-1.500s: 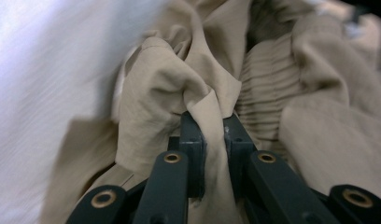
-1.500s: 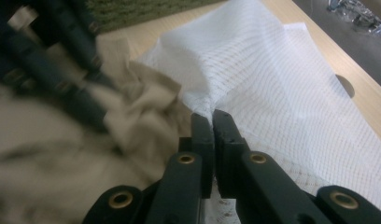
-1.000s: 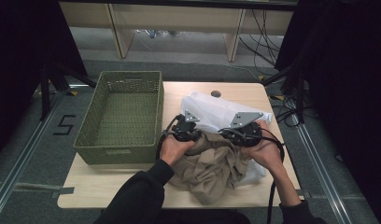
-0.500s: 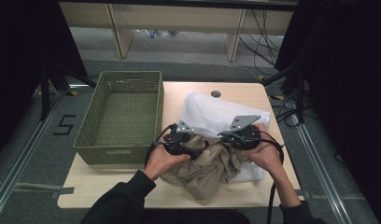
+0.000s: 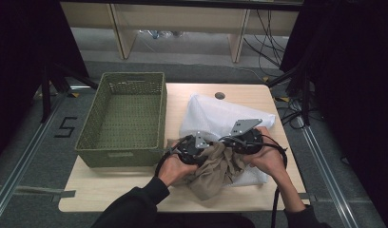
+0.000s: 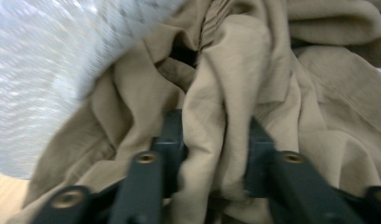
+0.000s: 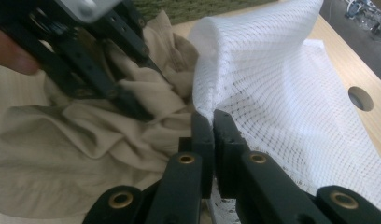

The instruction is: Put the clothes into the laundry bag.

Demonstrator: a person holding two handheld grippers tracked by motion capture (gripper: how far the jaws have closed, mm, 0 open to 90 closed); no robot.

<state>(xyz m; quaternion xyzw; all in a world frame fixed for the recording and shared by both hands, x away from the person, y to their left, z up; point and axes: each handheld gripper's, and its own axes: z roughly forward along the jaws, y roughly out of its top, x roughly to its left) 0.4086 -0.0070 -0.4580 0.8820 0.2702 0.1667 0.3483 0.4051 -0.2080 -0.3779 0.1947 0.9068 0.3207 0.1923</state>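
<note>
The pale wood table (image 5: 135, 199) carries it all, with the olive woven basket (image 5: 125, 118) standing empty at my left. The white mesh laundry bag (image 5: 216, 116) lies mid-table; my right gripper (image 7: 212, 126) is pinched tight on its rim. The crumpled tan cloth garment (image 5: 216, 173) sits at the bag's near edge, a fold clamped in my left gripper (image 6: 216, 140). Risk: mesh prob. slips from the thin pinch, mouth collapses & cloth bunches outside.
</note>
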